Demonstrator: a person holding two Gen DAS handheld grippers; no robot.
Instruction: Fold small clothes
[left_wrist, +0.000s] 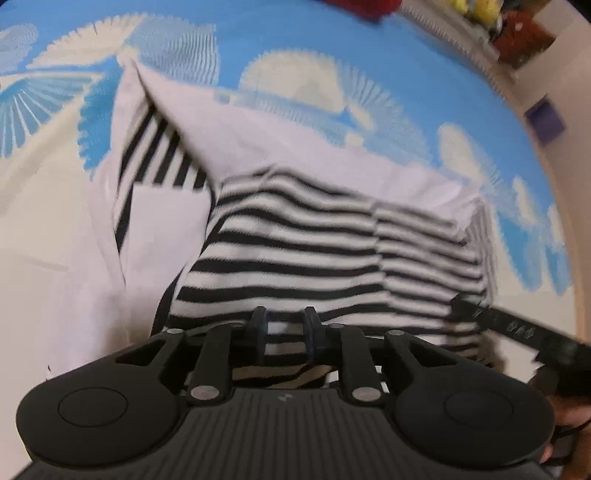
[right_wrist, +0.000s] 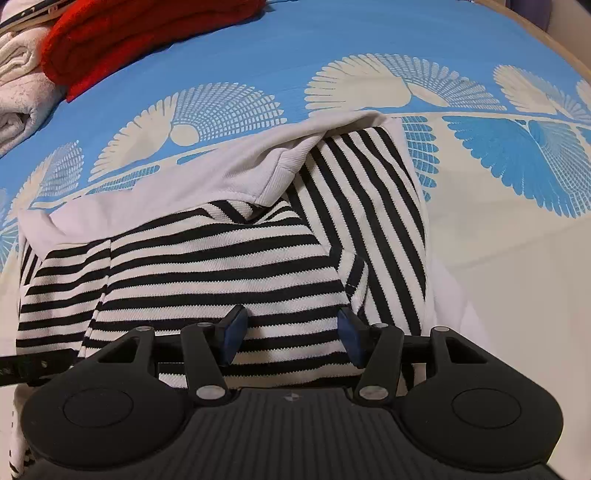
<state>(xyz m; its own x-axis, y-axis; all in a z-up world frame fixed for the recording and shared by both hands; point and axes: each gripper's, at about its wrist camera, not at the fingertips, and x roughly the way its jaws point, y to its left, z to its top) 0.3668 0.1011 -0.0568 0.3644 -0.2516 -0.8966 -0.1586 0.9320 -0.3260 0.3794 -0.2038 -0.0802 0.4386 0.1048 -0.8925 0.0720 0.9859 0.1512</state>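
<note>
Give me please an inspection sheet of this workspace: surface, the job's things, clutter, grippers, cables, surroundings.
Surface: bedsheet, blue with white fan patterns and a plain cream area.
Job's things: striped garment, black and white with pale plain parts, lying partly folded on the sheet.
Clutter: red cloth and white towel at the far edge of the sheet; yellow item, too blurred to name.
Grippers: left gripper jaws narrowly apart over the stripes, grip unclear; right gripper jaws open, pads clear of the cloth.
Cables: nothing seen.
Surroundings: pale wall or floor beyond the sheet's edge; left view is motion-blurred.
</note>
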